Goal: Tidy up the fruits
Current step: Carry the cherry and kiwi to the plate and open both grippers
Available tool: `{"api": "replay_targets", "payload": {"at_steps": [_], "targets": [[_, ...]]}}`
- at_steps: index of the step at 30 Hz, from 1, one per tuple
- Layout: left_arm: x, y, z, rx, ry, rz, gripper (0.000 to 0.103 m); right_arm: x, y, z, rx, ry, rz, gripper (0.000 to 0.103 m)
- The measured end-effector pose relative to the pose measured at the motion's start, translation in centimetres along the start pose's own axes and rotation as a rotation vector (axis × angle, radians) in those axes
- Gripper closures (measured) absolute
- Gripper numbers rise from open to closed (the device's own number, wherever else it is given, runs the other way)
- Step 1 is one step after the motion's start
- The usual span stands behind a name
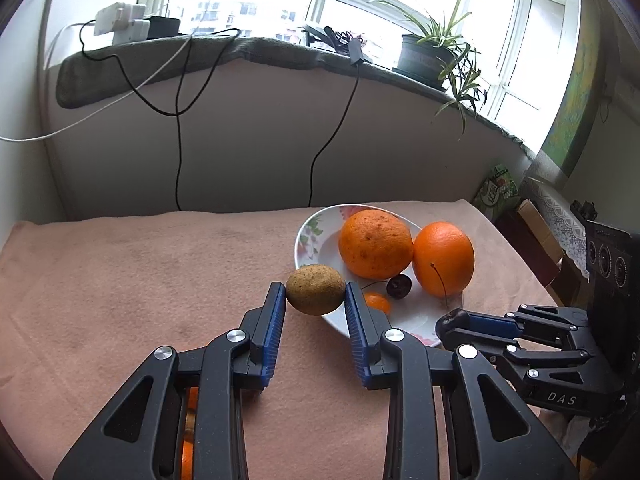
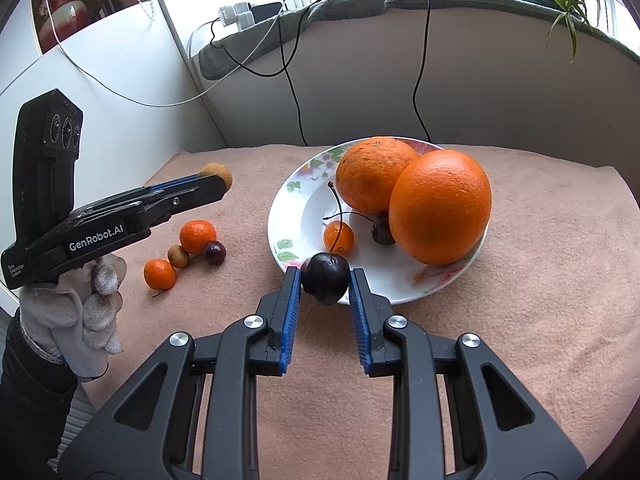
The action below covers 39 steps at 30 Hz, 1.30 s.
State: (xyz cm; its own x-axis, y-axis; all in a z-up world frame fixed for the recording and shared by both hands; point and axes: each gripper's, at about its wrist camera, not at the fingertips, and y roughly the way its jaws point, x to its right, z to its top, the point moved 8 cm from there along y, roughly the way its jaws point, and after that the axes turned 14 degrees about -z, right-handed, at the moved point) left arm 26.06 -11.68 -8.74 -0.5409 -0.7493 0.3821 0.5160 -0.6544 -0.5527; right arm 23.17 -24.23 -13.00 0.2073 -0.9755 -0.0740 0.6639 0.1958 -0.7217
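Note:
My left gripper [image 1: 315,292] is shut on a brown kiwi [image 1: 315,289] and holds it above the cloth just left of the flowered white plate [image 1: 308,232]. It also shows in the right wrist view [image 2: 218,178]. My right gripper [image 2: 325,276] is shut on a dark cherry [image 2: 325,278] at the plate's near rim [image 2: 280,200]. The plate holds two large oranges [image 2: 440,204], a small kumquat [image 2: 339,238] and another dark cherry [image 2: 382,230].
On the pink cloth [image 2: 520,300] left of the plate lie two small mandarins [image 2: 197,236], a small kiwi [image 2: 178,256] and a dark cherry [image 2: 215,253]. A wall with hanging cables [image 2: 296,92] and a windowsill with a potted plant [image 1: 428,56] stand behind.

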Motion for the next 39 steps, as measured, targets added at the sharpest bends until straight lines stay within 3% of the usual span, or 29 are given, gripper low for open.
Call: {"api": "replay_targets", "payload": {"at_steps": [10,39], "targets": [[0.6,3.7,-0.3,-0.063,0.022,0.008,0.074,0.4,0.8,-0.1,-0.009,-0.025,-0.023,0.077],[0.8,5.7,-0.5,-0.113,0.054,0.034,0.073,0.0,2.1,-0.2,-0.009,-0.085,-0.088,0.077]]}}
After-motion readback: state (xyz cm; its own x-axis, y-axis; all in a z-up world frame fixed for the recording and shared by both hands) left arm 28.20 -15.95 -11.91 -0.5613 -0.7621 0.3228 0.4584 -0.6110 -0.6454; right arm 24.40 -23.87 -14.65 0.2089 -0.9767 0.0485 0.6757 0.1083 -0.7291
